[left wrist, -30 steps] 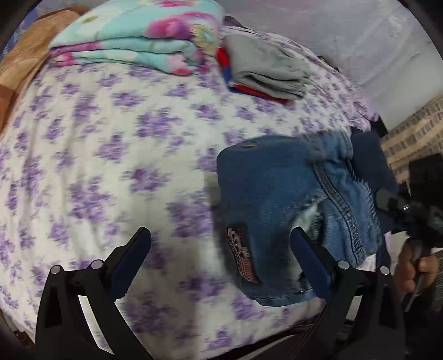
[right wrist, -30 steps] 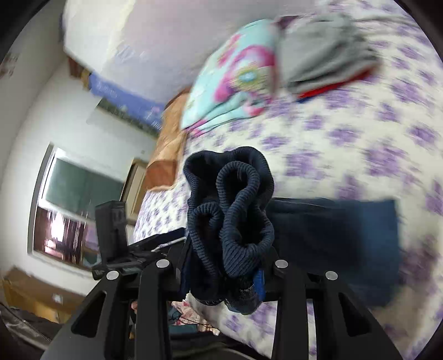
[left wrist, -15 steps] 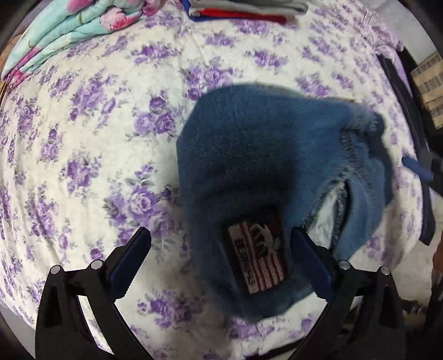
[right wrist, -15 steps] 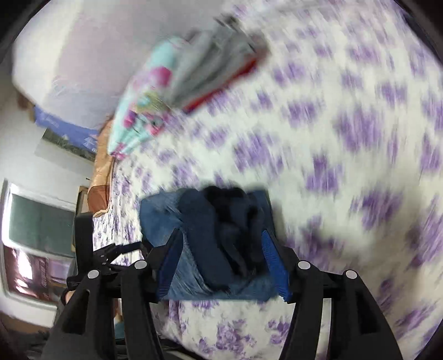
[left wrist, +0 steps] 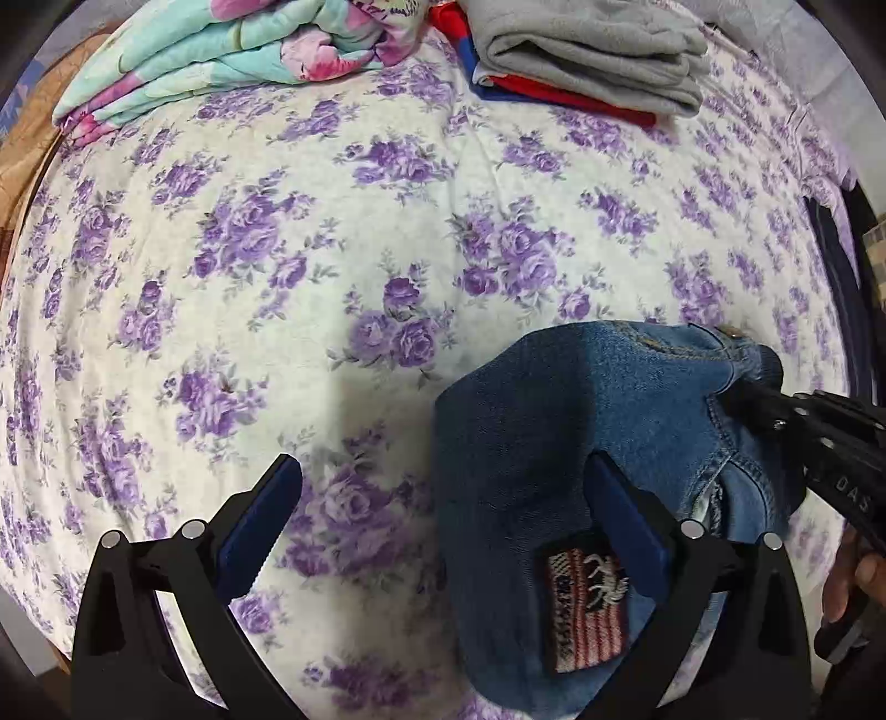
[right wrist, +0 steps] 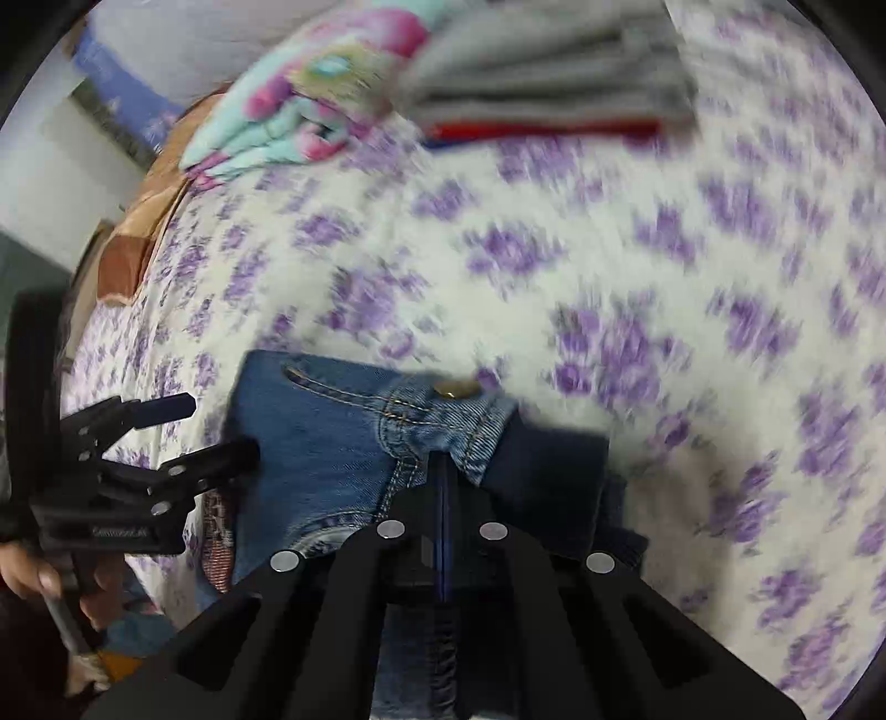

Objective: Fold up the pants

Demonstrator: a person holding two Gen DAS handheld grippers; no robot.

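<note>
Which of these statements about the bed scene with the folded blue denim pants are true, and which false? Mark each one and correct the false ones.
1. The folded blue denim pants lie on a purple-flowered bedsheet. True.
2. The left gripper is clamped shut. False: its jaws stand open.
3. The right gripper is shut. True.
4. The folded grey garment lies on the pants. False: it lies apart, near the floral blanket.

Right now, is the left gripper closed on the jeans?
No, the left gripper stands wide open, one finger over the floral bedsheet, the other over the jeans.
</note>
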